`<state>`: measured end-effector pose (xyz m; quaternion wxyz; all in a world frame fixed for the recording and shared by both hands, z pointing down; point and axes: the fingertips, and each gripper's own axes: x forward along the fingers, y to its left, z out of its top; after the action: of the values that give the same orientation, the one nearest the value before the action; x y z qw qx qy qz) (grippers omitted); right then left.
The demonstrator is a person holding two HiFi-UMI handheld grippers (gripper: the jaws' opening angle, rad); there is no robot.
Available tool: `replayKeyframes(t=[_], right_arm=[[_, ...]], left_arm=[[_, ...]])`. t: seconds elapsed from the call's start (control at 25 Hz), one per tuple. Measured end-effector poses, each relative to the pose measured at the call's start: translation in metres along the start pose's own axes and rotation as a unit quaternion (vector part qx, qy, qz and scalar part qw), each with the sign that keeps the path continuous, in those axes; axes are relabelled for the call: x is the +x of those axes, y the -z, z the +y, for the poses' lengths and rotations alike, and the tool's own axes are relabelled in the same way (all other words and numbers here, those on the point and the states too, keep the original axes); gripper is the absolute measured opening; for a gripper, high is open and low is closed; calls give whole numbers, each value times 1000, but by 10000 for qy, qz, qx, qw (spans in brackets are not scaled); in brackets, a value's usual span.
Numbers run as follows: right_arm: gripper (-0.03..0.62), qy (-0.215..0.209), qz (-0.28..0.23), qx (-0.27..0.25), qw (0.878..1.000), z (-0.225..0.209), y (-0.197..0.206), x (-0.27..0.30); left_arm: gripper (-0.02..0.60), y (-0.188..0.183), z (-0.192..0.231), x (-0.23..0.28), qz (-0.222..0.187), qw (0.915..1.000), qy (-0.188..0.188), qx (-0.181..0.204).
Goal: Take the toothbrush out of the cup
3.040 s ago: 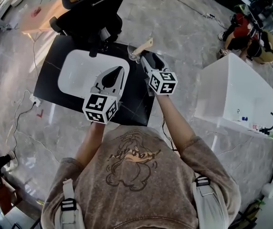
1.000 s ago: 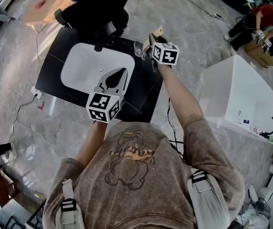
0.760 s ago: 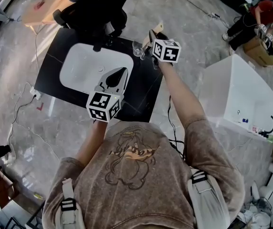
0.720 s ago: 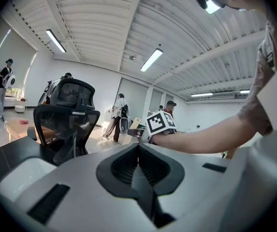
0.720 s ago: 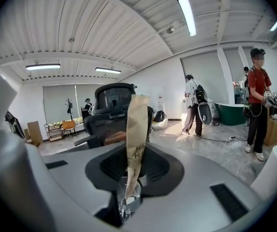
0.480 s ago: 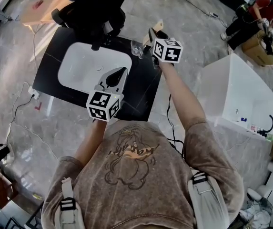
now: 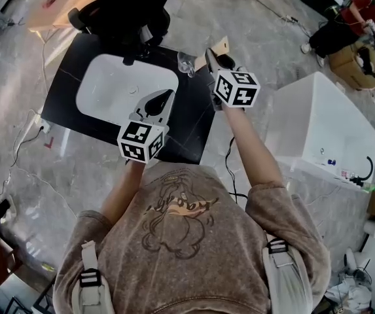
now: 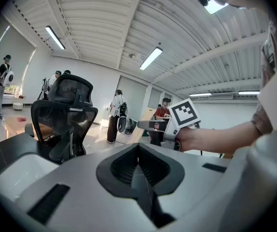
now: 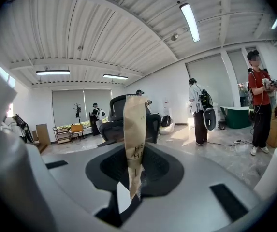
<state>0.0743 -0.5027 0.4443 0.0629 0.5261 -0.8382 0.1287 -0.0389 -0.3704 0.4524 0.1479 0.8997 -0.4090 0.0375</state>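
Black rectangular desk (image 7: 186,128) with white sunken basin (image 7: 112,87), upper-left centre of head view, on grey marble floor (image 7: 259,18). Black mesh office chair (image 7: 125,8) beyond desk, top of frame. White rectangular tub (image 7: 324,126) at right. Clear glass cup (image 7: 186,63) on desk's far edge. Right tongs (image 9: 136,178) pinched on tan paper-sleeved toothbrush (image 9: 134,139), out of cup, just right of it. Left tongs (image 8: 139,151) closed, empty, over basin's lower-right corner. Ribbed white ceiling (image 9: 123,37), strip lights.

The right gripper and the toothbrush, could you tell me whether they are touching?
Touching. The right gripper view shows the right gripper pinching the toothbrush at its lower end.
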Motion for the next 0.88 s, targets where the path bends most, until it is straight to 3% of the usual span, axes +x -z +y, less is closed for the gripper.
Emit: replayKeyframes(t=[0.32,0.88], right_arm=[[81,-12,-207,113,9997,35,15,-54],[80,384,-446,-357,9976,66,29,-120]], left_arm=[[17,0,0,2,6,10000,2,-44],[17,-5,-1,-8,-28,9999,124,70]])
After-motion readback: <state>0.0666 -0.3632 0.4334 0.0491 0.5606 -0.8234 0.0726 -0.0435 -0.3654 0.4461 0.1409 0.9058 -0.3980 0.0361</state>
